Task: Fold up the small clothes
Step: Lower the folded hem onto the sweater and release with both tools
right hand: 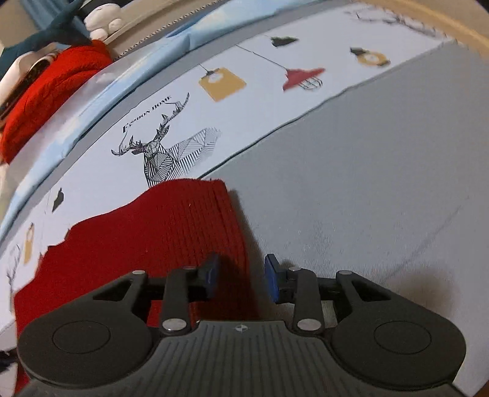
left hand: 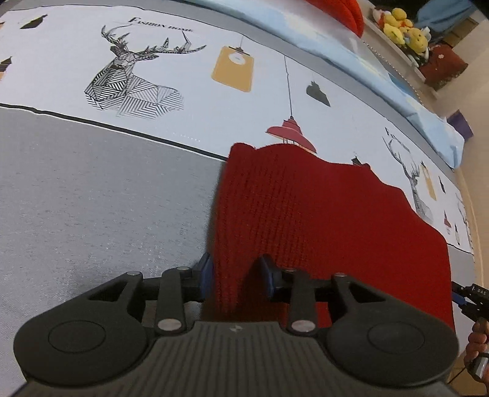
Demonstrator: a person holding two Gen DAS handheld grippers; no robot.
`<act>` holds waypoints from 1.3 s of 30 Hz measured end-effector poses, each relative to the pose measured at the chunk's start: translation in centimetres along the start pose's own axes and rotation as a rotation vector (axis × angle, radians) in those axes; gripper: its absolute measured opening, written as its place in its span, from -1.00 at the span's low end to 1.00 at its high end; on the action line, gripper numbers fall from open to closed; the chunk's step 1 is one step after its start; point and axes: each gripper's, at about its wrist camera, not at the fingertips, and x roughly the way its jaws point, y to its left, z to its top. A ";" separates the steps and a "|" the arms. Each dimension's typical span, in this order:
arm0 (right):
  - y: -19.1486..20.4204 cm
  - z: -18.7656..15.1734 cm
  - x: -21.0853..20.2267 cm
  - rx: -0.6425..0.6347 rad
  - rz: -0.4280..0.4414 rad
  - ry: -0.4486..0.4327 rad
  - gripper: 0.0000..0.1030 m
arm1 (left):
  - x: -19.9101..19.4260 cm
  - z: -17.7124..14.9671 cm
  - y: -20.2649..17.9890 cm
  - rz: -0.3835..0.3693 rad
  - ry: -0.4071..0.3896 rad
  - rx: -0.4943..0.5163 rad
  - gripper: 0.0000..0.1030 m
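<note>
A dark red knitted garment lies on the printed bedsheet. In the left wrist view my left gripper has its blue pads on either side of the garment's left edge, with a fold of knit between them. In the right wrist view the same garment lies to the left. My right gripper stands open over the garment's right edge, with one pad above the knit and the other above the grey sheet. The right gripper also shows at the far right of the left wrist view.
The sheet has a deer print and lamp prints. A pale blue cover lies behind it. Another red knit sits at the back. Yellow plush toys sit on a shelf at the far right.
</note>
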 end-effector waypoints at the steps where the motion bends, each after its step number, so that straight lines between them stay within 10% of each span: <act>1: -0.1 0.1 0.1 0.009 0.004 0.005 -0.34 | 0.0 0.0 -0.1 -0.002 -0.002 0.002 -0.66; 5: 0.0 -0.1 -0.2 0.017 0.047 0.002 -0.77 | -1.6 0.0 -0.6 -0.004 -0.077 0.045 -0.78; 12: 1.6 -0.2 -6.2 -0.059 0.092 -0.360 -1.00 | -4.7 -0.5 0.4 -0.008 -0.168 0.045 -0.78; 15: 0.2 -0.1 -4.0 -0.002 0.022 -0.210 -0.96 | -4.1 -0.9 -0.1 0.013 -0.103 0.095 -0.67; 19: -0.8 -1.0 -3.4 0.040 0.077 -0.085 -0.85 | -4.3 -2.1 0.2 -0.074 -0.025 0.112 0.10; 23: -0.7 -2.7 -3.4 -0.001 0.124 0.039 0.07 | -3.4 -3.7 0.6 -0.054 0.092 0.163 0.09; 26: -1.1 -4.4 -2.7 -0.069 0.097 0.154 0.07 | -3.0 -4.7 0.9 -0.039 0.142 0.194 0.03; 28: -1.0 -5.0 -3.2 -0.118 0.092 0.172 0.01 | -3.5 -5.0 1.1 -0.072 0.132 0.199 -0.71; 29: -0.9 -5.1 -3.6 -0.131 0.101 0.166 -0.14 | -3.9 -5.1 1.1 -0.081 0.117 0.203 -0.72; 30: -0.8 -5.2 -4.2 -0.138 0.115 0.153 -0.72 | -4.7 -5.2 1.0 -0.092 0.081 0.211 -0.74; 35: -1.3 -4.9 -8.8 -0.078 0.203 -0.008 -0.79 | -7.8 -5.8 1.2 -0.173 -0.027 0.214 -0.76; 39: -1.8 -6.6 -6.7 -0.135 0.014 0.111 -0.79 | -4.6 -6.9 1.6 -0.045 0.142 0.241 -0.70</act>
